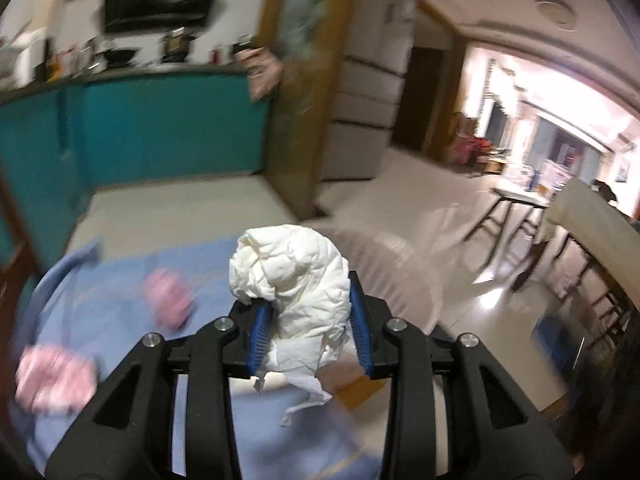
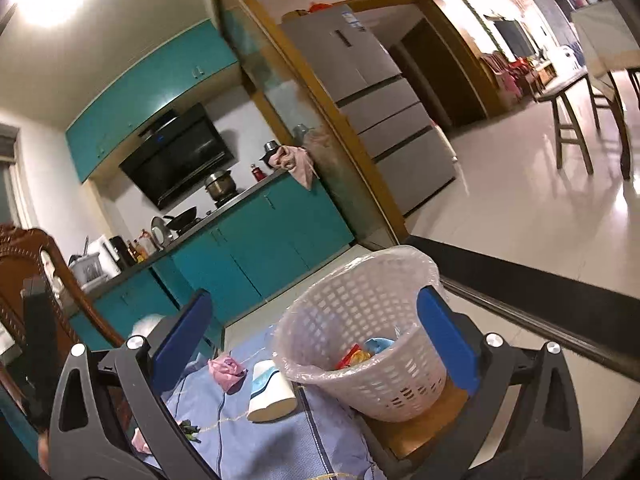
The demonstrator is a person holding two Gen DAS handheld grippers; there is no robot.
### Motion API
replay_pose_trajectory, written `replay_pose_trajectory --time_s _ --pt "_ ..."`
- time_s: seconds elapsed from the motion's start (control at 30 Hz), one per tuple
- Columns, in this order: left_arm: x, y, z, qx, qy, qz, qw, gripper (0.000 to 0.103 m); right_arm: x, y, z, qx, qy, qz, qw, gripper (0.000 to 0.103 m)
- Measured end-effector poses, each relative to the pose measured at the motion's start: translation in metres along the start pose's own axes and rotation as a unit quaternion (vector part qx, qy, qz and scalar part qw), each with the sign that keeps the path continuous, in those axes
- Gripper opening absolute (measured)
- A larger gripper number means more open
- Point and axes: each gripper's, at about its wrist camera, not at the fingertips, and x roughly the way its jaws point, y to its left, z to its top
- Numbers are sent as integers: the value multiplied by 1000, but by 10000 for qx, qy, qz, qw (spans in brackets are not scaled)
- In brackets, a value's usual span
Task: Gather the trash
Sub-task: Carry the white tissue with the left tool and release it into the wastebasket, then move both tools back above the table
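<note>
My left gripper (image 1: pixel 308 296) is shut on a crumpled white paper wad (image 1: pixel 296 272), held above the blue tablecloth (image 1: pixel 120 364). Two pink crumpled scraps (image 1: pixel 168 300) (image 1: pixel 52 376) lie blurred on the cloth to its left. My right gripper (image 2: pixel 312 300) is open wide with nothing held. Just ahead of it stands a white lattice basket (image 2: pixel 360 312) with a clear liner and colourful wrappers (image 2: pixel 354 356) inside. Left of the basket lie a tipped white-and-blue paper cup (image 2: pixel 270 390), a pink scrap (image 2: pixel 228 368) and small dark bits (image 2: pixel 190 428).
Teal kitchen cabinets (image 2: pixel 256 248) with a stove and pots run behind the table. A grey fridge (image 2: pixel 384 112) stands beside a wooden door frame. A carved wooden chair back (image 2: pixel 36 264) rises at left. Stools (image 2: pixel 572 128) stand on the shiny floor at right.
</note>
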Motion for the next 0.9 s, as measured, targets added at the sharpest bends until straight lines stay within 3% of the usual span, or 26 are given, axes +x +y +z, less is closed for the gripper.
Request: replay_pose_trajectory --time_s 0.07,0.1,0.17,0.27,0.43,0.57,0.67,0.77,0.9 --pt "34 -18 29 151 21 -225 9996 69 2 1 1 -97 51 12 9999 100" --pt "48 -21 34 111 129 -253 9995 93 3 2 1 -134 65 23 9999 100" --pt "74 -15 39 -19 455 -3 9990 94 6 7 -1 -234 108 51 9997 100" --pt "68 8 23 -273 602 322 9973 94 13 13 -3 -375 295 133 9988 100" --pt "-15 59 -34 -307 304 1032 9937 96 25 35 -16 -835 734 380 9931 100" --pt "-87 89 -86 -347 63 1666 9854 99 36 67 -38 -1593 1356 692 9754 100" --pt "-118 112 -118 -497 5 2036 9778 100 38 90 -55 -2123 1637 947 9587 100" --pt "-134 125 -148 -743 132 2093 9749 100 34 104 -66 -2437 1769 1101 9472 100" --pt "-130 140 -161 -886 465 2118 9722 100 36 108 -70 -2477 1860 1098 9445 100"
